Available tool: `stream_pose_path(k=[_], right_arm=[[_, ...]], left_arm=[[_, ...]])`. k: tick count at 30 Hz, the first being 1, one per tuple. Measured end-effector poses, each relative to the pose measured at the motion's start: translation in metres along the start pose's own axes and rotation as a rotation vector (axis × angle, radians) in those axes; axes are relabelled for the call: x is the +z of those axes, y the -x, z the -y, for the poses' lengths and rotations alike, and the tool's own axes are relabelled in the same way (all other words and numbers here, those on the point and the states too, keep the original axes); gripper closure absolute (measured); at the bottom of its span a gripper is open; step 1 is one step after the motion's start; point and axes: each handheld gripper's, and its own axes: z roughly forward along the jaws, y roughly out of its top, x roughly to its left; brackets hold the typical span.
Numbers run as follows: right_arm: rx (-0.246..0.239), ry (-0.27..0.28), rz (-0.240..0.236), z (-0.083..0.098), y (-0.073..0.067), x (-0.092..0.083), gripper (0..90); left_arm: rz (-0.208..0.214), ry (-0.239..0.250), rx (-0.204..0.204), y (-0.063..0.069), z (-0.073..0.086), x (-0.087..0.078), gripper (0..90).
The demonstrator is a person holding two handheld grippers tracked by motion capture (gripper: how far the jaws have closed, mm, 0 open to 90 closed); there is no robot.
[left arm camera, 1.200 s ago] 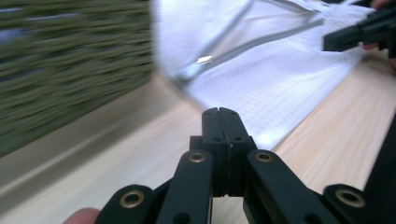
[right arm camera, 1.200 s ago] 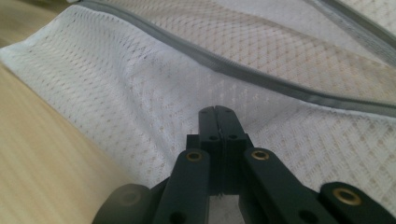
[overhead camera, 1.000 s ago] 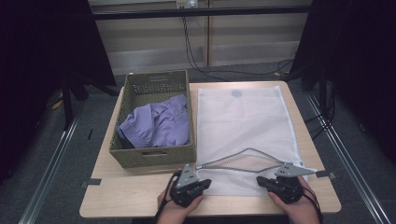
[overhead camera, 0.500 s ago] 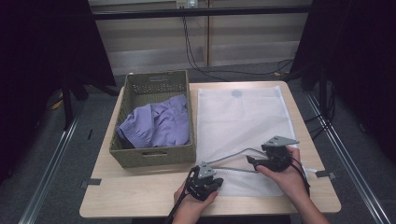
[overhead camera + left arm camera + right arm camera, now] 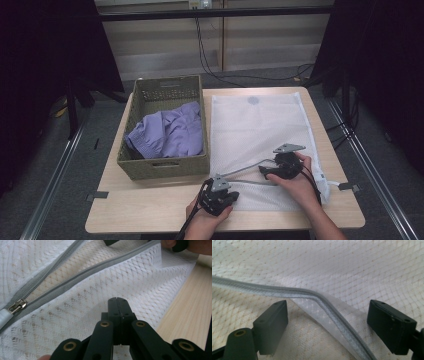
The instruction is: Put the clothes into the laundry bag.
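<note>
Right gripper view: the right gripper [image 5: 325, 322] has just been opening, jaws wide astride the mesh bag's [image 5: 260, 130] zipper edge [image 5: 329, 307] — gripping nothing — while the left gripper [image 5: 119, 305], nearer, stays pinched on the mesh.

White mesh-cloth laundry bag [image 5: 260, 130] w/ grey fabric zipper tape [image 5: 82, 272], shiny metal zip pull [image 5: 17, 306]; matt pale wood table [image 5: 150, 210]; woven basket [image 5: 165, 167].

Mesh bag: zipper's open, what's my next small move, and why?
Probably close the right gripper on the upper zipper edge and lift. Its jaws have just opened and straddle that edge untouched, while the left gripper is shut, pinning the mesh bag.
</note>
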Motion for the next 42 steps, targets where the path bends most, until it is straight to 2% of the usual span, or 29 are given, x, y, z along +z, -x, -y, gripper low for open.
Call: stream_pose_path(k=[1,3,4,5,6,7,8,9,11,12,13,15,17,18,19,21,25,32,35,37,39,40,41,42], right_arm=[[0.002,0.008,0.005,-0.001,0.0,0.001,16.3],[0.037,0.032,0.05,-0.003,0.002,0.007,15.5],[0.037,0.032,0.05,-0.003,0.002,0.007,15.5],[0.073,0.041,0.091,-0.005,0.005,0.009,26.8],[0.076,0.051,0.1,-0.006,0.006,0.009,38.9],[0.087,0.064,0.108,-0.006,0.008,0.007,58.2],[0.109,0.07,0.101,-0.006,0.01,0.005,66.3],[0.133,0.073,0.079,-0.005,0.012,0.004,72.9],[0.143,0.121,0.058,-0.005,0.014,-0.004,82.9],[0.143,0.121,0.058,-0.005,0.014,-0.004,82.9],[0.124,0.208,0.04,-0.01,0.013,-0.018,87.6],[0.105,0.291,0.024,-0.017,0.011,-0.033,88.0],[0.065,0.373,0.015,-0.026,0.004,-0.052,88.2],[0.065,0.373,0.015,-0.026,0.004,-0.052,88.2],[0.025,0.448,0.011,-0.035,-0.006,-0.069,88.2],[-0.009,0.493,-0.003,-0.042,-0.015,-0.081,88.2],[-0.024,0.493,-0.016,-0.049,-0.022,-0.088,88.2],[0.008,0.453,-0.013,-0.044,-0.018,-0.08,88.3],[0.0,0.446,-0.011,-0.042,-0.018,-0.079,88.3],[-0.011,0.437,-0.014,-0.04,-0.018,-0.079,88.3],[-0.011,0.432,-0.022,-0.038,-0.018,-0.078,88.3],[-0.012,0.429,-0.024,-0.037,-0.017,-0.077,88.3],[-0.011,0.426,-0.029,-0.036,-0.017,-0.076,88.3],[-0.01,0.422,-0.025,-0.036,-0.017,-0.076,88.3]], left_arm=[[0.003,0.0,-0.002,-0.001,0.0,0.0,90.0],[0.011,0.003,-0.006,-0.002,0.0,0.0,90.0],[0.011,0.003,-0.006,-0.002,0.0,0.0,90.0],[0.011,0.004,-0.006,-0.001,0.0,0.0,90.0],[0.01,0.004,-0.006,-0.001,0.0,0.0,90.0],[0.012,0.003,-0.007,-0.002,0.0,0.0,90.0],[0.012,0.003,-0.009,-0.002,0.0,0.0,90.0],[0.014,0.003,-0.01,-0.002,0.0,0.0,90.0],[0.016,0.003,-0.013,-0.003,0.0,0.0,90.0],[0.016,0.003,-0.013,-0.003,0.0,0.0,90.0],[0.016,-0.003,-0.008,-0.003,0.0,0.0,90.0],[0.015,0.002,-0.012,-0.002,0.0,0.0,90.0],[0.015,0.004,-0.013,-0.002,0.0,0.0,90.0],[0.015,0.004,-0.013,-0.002,0.0,0.0,90.0],[0.015,0.003,-0.012,-0.002,0.0,0.0,90.0],[0.015,0.003,-0.012,-0.002,0.0,0.0,90.0],[0.016,0.002,-0.013,-0.002,0.0,0.0,90.0],[0.023,0.005,-0.027,-0.005,0.0,-0.001,89.2],[0.058,0.067,-0.034,-0.007,0.001,-0.007,84.2],[0.072,0.103,-0.015,-0.007,-0.001,-0.014,78.3],[0.05,0.145,-0.002,-0.007,-0.004,-0.026,70.9],[0.04,0.187,-0.015,-0.008,-0.006,-0.035,67.5],[0.027,0.207,-0.015,-0.008,-0.007,-0.041,64.0],[0.012,0.233,-0.033,-0.011,-0.009,-0.05,61.9]])
